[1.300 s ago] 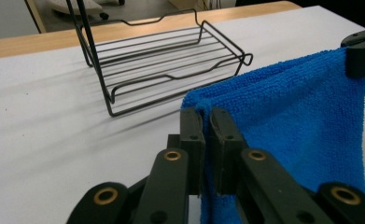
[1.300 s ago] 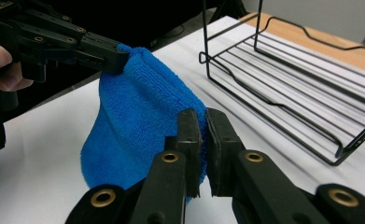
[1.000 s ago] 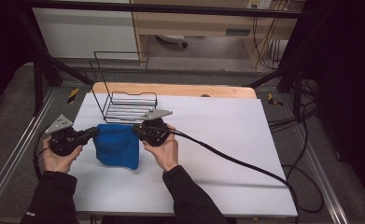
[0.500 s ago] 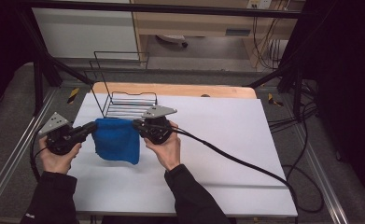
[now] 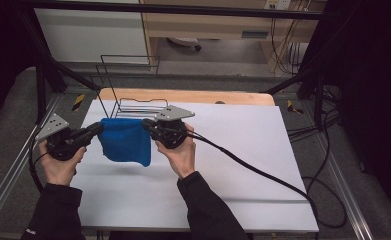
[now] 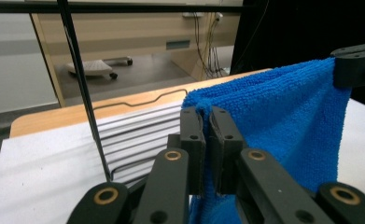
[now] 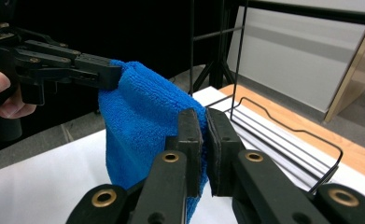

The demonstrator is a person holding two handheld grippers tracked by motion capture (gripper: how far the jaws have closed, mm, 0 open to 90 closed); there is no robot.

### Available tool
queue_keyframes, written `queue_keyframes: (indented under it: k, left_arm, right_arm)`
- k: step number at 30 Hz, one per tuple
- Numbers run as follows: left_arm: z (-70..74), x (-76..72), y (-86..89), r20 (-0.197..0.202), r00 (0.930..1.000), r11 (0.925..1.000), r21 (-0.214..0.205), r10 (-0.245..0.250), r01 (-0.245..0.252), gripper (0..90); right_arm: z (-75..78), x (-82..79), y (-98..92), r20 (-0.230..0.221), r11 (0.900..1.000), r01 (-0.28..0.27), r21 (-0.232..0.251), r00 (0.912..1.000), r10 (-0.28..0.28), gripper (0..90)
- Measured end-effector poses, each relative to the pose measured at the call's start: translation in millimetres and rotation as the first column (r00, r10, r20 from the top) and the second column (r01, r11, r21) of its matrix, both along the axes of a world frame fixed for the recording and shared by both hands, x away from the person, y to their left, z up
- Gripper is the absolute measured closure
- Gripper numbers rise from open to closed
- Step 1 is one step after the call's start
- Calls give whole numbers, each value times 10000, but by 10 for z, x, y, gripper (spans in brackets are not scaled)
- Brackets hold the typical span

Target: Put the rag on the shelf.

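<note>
**Tongs lifted blue cloth toward wire rack**

Left tongs [image 5: 97, 131] and right tongs [image 5: 148, 126] were each clamped on an upper corner of the blue cloth [image 5: 127, 141], which hung stretched between them above the table [image 5: 263, 150], just before the wire rack [image 5: 133, 102]. Draping it over the rack looked left to do. Against the earlier frame, the cloth had risen clear of the table.

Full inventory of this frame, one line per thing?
cloth: 1, blue, hanging above the table between both grippers
wire rack: 1, black, far left of the table
white sheet: 1, covering the table top
table: 1, wooden edge showing at the far side
left gripper: 1, black, shut on the cloth's left corner
right gripper: 1, black, shut on the cloth's right corner
cable: 1, black, trailing from the right gripper
</note>
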State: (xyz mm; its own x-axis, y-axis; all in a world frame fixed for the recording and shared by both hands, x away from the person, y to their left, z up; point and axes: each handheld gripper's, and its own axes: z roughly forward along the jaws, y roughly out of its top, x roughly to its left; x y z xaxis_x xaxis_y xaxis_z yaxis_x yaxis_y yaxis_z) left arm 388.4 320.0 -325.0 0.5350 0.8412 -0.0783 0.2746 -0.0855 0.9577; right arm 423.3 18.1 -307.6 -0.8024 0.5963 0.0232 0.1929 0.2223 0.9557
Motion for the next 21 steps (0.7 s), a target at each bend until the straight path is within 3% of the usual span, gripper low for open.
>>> queue_keyframes:
  k: [21]
  left_arm:
    - [401, 124, -8, 961, 9954, 9975, -702, 14, 54, 850]
  right_arm:
    - [382, 65, -25, 1076, 9976, 390, 566, 9932, -449, 857]
